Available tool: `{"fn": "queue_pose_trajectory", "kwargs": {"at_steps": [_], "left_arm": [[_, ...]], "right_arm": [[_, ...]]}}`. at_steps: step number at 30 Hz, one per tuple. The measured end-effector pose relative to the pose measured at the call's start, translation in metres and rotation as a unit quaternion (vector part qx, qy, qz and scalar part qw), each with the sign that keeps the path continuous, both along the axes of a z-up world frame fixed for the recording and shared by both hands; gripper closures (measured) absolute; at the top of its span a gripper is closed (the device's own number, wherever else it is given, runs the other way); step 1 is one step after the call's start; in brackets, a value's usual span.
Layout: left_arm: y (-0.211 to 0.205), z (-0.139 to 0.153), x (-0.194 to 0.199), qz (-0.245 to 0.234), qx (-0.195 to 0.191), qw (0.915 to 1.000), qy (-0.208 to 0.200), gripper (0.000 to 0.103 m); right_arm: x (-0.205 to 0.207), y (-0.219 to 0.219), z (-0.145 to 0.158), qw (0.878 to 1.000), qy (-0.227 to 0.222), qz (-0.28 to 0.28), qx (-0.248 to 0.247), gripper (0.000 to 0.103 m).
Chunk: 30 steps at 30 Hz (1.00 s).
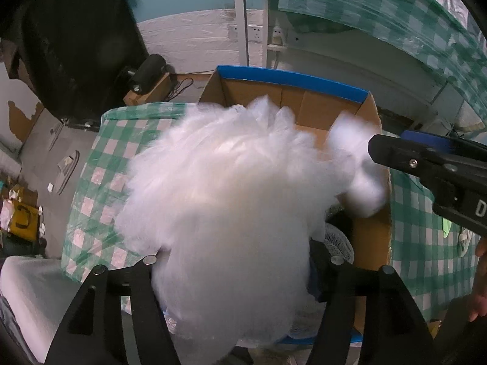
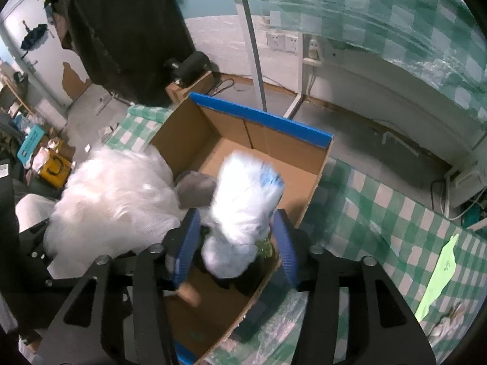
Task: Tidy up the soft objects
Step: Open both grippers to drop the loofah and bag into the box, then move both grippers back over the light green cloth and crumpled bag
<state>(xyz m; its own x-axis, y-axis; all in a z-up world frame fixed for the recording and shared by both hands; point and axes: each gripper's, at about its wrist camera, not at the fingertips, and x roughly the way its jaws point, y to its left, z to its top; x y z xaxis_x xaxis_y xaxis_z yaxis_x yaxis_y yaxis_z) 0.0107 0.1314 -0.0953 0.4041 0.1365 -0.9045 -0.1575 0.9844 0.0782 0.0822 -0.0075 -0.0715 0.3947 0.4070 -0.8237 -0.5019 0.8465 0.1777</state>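
Two hand-held grippers, left [image 1: 231, 276] and right [image 2: 236, 243], both parted, straddle white plastic bundle [image 1: 219, 200] above cardboard box [image 2: 264, 140]; release squarely beneath, inside walls.

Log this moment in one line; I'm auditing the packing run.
left gripper: fluff between fingers, grip hidden | right gripper: open, bag between pads | box: under both, partly filled

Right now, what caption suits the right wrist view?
Right gripper lowering a white plastic bundle into the cardboard box.
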Motion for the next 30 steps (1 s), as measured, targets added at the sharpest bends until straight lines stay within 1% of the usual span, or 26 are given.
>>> {"fn": "queue_pose_trajectory", "kwargs": {"at_steps": [1,3,4,5,9,10,12,18,21,30], "left_arm": [[0.0,0.001,0.0,0.002,0.002,1.0,0.0,0.034],[-0.001,0.003,0.0,0.002,0.005,1.0,-0.005,0.03],[-0.002,0.006,0.0,0.001,0.007,0.9999,-0.009,0.026],[-0.003,0.009,-0.001,0.0,0.01,0.9998,-0.017,0.023],[-0.005,0.023,-0.004,-0.005,0.013,0.9991,-0.041,0.02],[-0.006,0.026,-0.003,-0.006,0.011,0.9989,-0.045,0.017],[-0.008,0.03,-0.003,-0.007,0.008,0.9985,-0.054,0.016],[-0.012,0.031,-0.002,-0.011,-0.001,0.9984,-0.055,0.016],[-0.018,0.032,-0.002,-0.015,0.001,0.9983,-0.056,0.016],[-0.035,0.037,-0.001,-0.031,0.002,0.9977,-0.06,0.016]], "right_arm": [[0.0,0.0,0.001,1.0,-0.002,-0.001,0.0,0.044],[-0.001,-0.002,0.003,1.0,-0.005,-0.003,0.0,0.042],[-0.001,-0.004,0.004,1.0,-0.006,-0.005,0.001,0.042],[-0.001,-0.005,0.005,1.0,-0.006,-0.006,0.002,0.042],[-0.001,-0.013,0.01,1.0,-0.011,-0.015,0.006,0.041],[-0.001,-0.016,0.012,1.0,-0.013,-0.018,0.007,0.04],[-0.002,-0.021,0.015,1.0,-0.017,-0.024,0.012,0.04],[-0.006,-0.034,0.024,0.999,-0.027,-0.037,0.018,0.039],[-0.008,-0.039,0.028,0.998,-0.03,-0.043,0.018,0.036],[-0.012,-0.056,0.032,0.998,-0.037,-0.054,0.019,0.036]]}}
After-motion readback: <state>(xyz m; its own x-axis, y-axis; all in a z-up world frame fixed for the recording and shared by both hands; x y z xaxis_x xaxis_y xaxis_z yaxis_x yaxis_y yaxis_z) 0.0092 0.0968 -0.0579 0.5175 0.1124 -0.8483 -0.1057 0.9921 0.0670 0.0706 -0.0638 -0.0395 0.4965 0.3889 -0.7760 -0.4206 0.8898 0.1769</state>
